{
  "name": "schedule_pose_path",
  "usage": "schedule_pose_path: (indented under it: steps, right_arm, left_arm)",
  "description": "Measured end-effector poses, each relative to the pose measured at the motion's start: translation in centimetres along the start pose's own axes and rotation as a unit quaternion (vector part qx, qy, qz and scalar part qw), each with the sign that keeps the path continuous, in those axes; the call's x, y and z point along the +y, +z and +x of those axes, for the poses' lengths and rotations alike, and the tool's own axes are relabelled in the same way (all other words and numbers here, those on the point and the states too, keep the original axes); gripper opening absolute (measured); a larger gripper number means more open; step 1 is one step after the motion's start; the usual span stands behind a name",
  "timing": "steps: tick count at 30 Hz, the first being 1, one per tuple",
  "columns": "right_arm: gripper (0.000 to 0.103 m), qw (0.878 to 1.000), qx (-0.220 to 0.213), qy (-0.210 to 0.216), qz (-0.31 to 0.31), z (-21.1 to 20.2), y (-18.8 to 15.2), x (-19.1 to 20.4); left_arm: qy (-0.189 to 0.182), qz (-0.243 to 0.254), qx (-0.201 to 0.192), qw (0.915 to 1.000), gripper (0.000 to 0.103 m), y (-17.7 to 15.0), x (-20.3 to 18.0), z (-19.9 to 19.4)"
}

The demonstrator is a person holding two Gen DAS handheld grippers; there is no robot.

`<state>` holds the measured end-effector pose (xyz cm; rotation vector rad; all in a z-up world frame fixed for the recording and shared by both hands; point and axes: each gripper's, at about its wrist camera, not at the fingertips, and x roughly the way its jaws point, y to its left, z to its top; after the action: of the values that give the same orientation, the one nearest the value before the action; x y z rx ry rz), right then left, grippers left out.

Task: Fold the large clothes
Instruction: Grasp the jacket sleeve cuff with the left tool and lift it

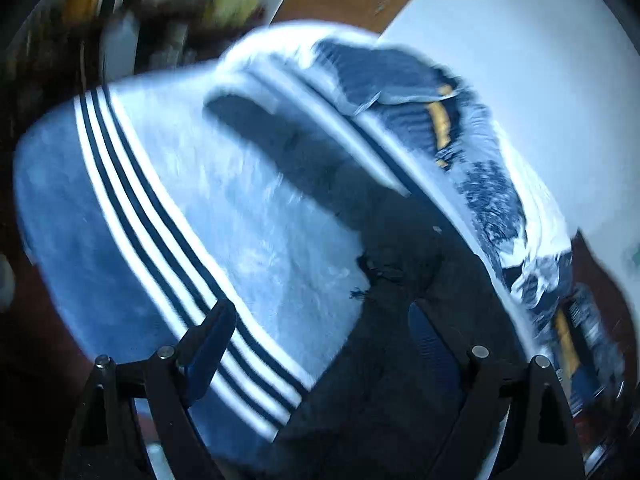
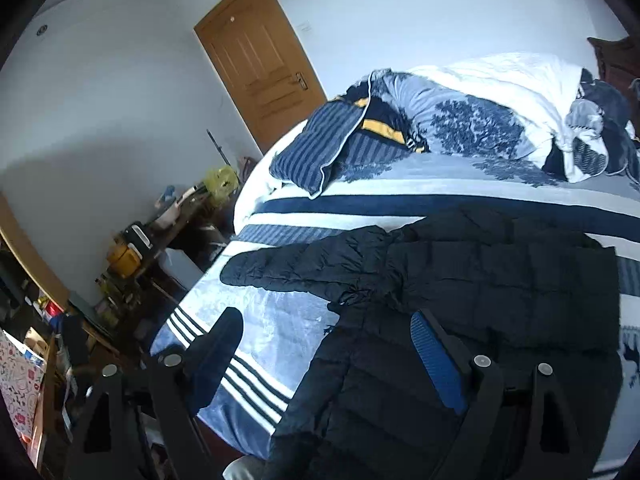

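A black puffer jacket (image 2: 480,280) lies spread on the bed (image 2: 400,204), on top of a blue and white blanket (image 2: 264,320) with dark stripes; one sleeve (image 2: 288,268) stretches out flat toward the bed's edge on the side of the door. The right gripper (image 2: 328,344) hangs above the jacket's lower part with its jaws wide apart and nothing between them. The left gripper (image 1: 320,344) is likewise spread open and empty, over the same jacket (image 1: 380,320) and the striped blanket (image 1: 200,220), though that view is smeared with blur. Farther up the bed, a striped blue pillow (image 2: 320,148) and a rumpled duvet (image 2: 500,96) with a dark leafy print are heaped by the wall, with more bundled bedding at the far corner. Beside the bed stands a cluttered desk (image 2: 160,240) carrying a yellow pot (image 2: 124,260), a yellowish bag (image 2: 220,180) and other odds and ends too small to tell. A brown wooden door (image 2: 260,60) is shut in the white wall behind.
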<state>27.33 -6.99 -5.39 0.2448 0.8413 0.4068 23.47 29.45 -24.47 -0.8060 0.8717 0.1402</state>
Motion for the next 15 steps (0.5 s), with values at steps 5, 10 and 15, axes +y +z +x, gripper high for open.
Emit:
schedule_pose_path:
  steps: [5, 10, 15]
  right_arm:
    - [0.088, 0.999, 0.041, -0.004, 0.025, 6.6, 0.1, -2.6]
    - [0.088, 0.997, 0.066, 0.007, 0.041, 10.7, -1.2, -4.9]
    - [0.088, 0.995, 0.078, 0.009, 0.068, 12.5, -3.4, -7.0]
  left_arm:
    - [-0.030, -0.101, -0.008, 0.9944, 0.088, 5.4, 5.1, 6.9]
    - [0.002, -0.166, -0.048, 0.9849, 0.087, 12.0, 8.0, 12.3]
    - [0.013, -0.196, -0.037, 0.9798, 0.087, 17.1, 8.5, 17.1]
